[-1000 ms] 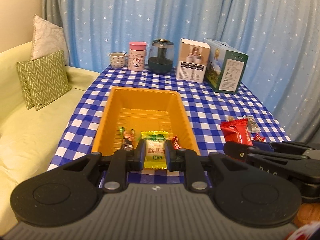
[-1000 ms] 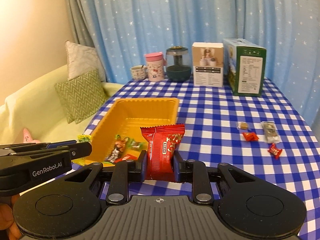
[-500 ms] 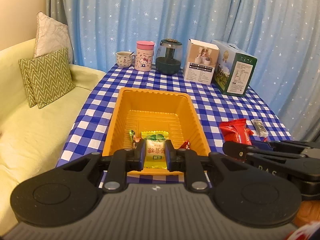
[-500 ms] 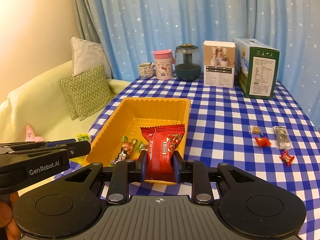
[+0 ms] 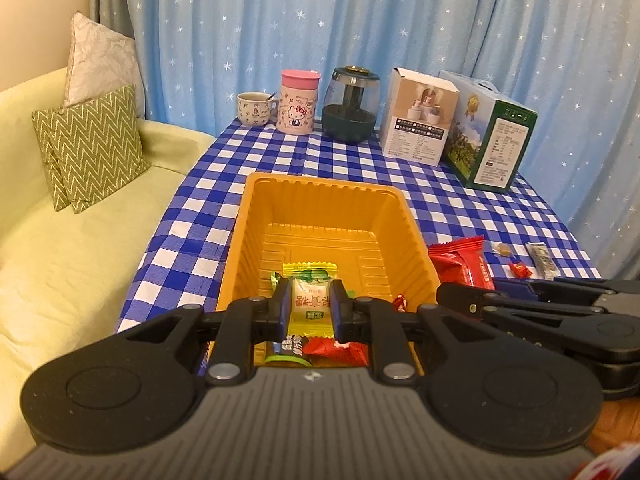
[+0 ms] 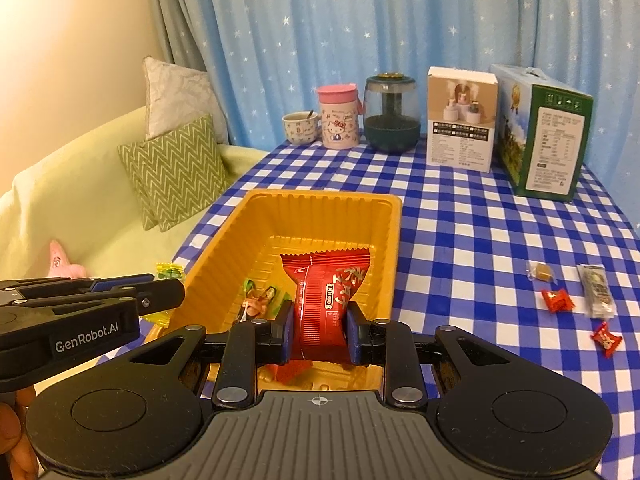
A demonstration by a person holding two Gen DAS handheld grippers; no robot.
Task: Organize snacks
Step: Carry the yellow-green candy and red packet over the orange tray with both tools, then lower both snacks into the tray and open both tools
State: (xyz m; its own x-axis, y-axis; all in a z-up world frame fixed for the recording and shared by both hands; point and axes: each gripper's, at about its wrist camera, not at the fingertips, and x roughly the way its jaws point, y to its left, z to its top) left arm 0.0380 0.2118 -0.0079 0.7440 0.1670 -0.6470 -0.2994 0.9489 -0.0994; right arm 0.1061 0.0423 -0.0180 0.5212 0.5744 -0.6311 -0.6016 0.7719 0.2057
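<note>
A blue star-print curtain hangs behind a table under a blue-and-white checked cloth, with a pale green sofa and a zigzag cushion along its left side. At the far edge of the table stand a green carton, a white box, a dark jar, a pink-lidded cup and a small mug. In the middle sits the orange tray, holding a few wrapped sweets at its near end. The right gripper is clamped on a red snack packet, which hangs over the tray's near right part. The left gripper is clamped on a small yellow-green snack packet, also over the tray's near end, above the sweets lying there. On the cloth well to the right of the tray lie a clear-wrapped bar, two red candies and a brown candy.
</note>
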